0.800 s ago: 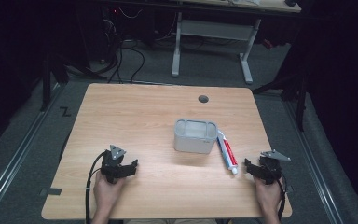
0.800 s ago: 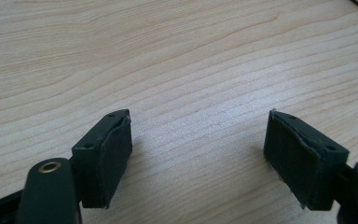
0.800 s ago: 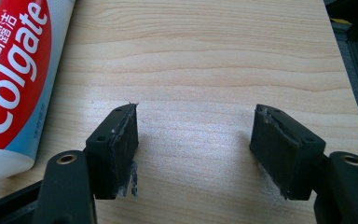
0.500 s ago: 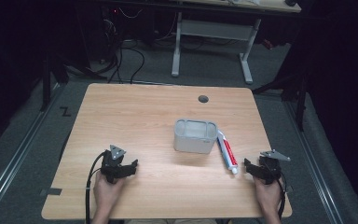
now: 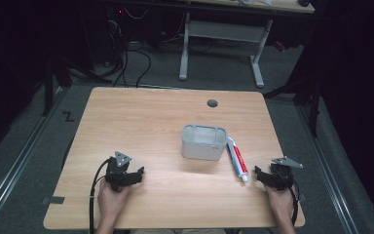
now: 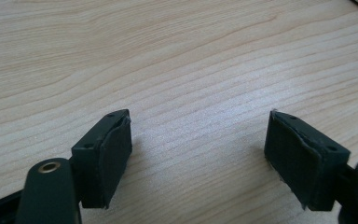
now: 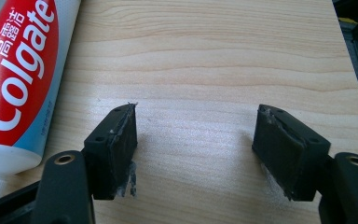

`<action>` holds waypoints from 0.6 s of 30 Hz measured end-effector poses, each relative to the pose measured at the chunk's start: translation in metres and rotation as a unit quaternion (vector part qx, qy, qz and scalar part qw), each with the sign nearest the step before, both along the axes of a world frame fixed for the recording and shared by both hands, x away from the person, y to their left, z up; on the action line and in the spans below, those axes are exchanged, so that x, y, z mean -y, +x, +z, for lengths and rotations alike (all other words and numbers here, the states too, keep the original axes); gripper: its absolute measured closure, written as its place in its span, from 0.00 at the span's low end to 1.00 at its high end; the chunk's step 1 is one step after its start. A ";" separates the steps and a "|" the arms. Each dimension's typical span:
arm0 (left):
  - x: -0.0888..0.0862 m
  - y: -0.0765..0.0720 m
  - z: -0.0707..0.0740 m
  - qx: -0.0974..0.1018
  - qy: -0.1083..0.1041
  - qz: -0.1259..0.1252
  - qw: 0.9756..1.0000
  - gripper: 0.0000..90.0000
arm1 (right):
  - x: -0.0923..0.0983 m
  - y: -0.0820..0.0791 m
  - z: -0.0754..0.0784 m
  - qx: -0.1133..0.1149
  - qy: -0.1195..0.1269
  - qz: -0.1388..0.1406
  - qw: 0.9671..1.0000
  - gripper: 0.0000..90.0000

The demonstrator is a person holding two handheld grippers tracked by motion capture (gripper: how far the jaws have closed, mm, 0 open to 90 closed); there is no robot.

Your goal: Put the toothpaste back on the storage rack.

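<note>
A grey open-topped box (image 5: 204,142) stands near the middle of the wooden table (image 5: 146,122). A red and white toothpaste tube (image 5: 237,159) lies flat just right of it, cap toward the person. In the right gripper view the toothpaste tube (image 7: 16,79) lies left of the jaws. My right gripper (image 5: 262,175) rests near the table's front right, just right of the tube's cap, open with bare wood between its jaws (image 7: 193,144). My left gripper (image 5: 134,174) rests at the front left, also open over bare wood (image 6: 198,154).
A small dark round hole (image 5: 212,103) sits near the table's far edge. The table's right edge (image 7: 349,70) runs close beside the right gripper. A desk frame (image 5: 219,39) and cables stand on the floor beyond the table.
</note>
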State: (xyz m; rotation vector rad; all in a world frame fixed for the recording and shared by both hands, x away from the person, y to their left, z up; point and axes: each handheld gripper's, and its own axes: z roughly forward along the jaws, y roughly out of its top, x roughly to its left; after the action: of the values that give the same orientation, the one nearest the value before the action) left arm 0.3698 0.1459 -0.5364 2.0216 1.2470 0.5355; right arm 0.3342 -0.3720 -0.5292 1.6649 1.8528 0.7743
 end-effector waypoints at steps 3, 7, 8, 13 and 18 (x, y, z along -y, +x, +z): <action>0.000 0.000 0.000 -0.001 0.000 0.000 1.000 0.26 | -0.001 -0.001 0.000 0.001 0.000 -0.002 1.000 0.36; 0.000 0.000 0.000 -0.001 0.000 0.000 1.000 0.26 | 0.001 -0.002 0.002 -0.001 -0.004 0.000 1.000 0.47; 0.000 0.000 0.000 -0.001 0.000 0.000 1.000 0.26 | 0.001 -0.004 0.002 -0.001 0.000 -0.005 1.000 0.49; 0.000 0.000 0.000 -0.001 0.001 0.000 1.000 0.26 | 0.009 -0.012 0.001 0.011 0.019 -0.008 1.000 0.52; 0.000 0.000 0.000 -0.001 0.001 0.000 1.000 0.26 | 0.008 -0.020 0.003 0.023 0.018 0.001 1.000 0.56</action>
State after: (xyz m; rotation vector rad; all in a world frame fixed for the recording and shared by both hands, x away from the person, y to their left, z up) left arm 0.3697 0.1458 -0.5363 2.0232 1.2477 0.5353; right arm 0.3142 -0.3802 -0.5258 1.6553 1.8191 0.8439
